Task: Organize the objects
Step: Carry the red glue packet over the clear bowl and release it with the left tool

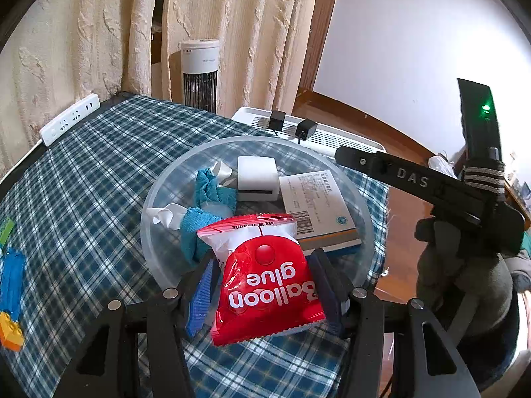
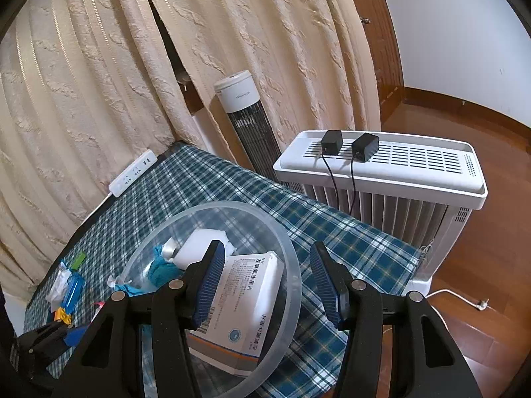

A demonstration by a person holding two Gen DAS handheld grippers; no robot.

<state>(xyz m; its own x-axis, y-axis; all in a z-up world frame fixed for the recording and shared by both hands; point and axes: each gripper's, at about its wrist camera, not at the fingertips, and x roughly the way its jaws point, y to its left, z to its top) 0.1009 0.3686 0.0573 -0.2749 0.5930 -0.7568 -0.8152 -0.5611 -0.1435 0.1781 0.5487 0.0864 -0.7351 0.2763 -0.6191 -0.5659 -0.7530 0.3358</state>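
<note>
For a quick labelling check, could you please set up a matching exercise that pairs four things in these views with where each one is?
Things:
1. Balloon glue packet
2. medicine box
3. power strip
4. black adapters

Places:
A. on top of the white heater
B. inside the clear bowl
C. between the left gripper fingers
D. at the far edge of the plaid tablecloth, by the curtain

Pairs: 1-C, 2-B, 3-D, 4-A
</note>
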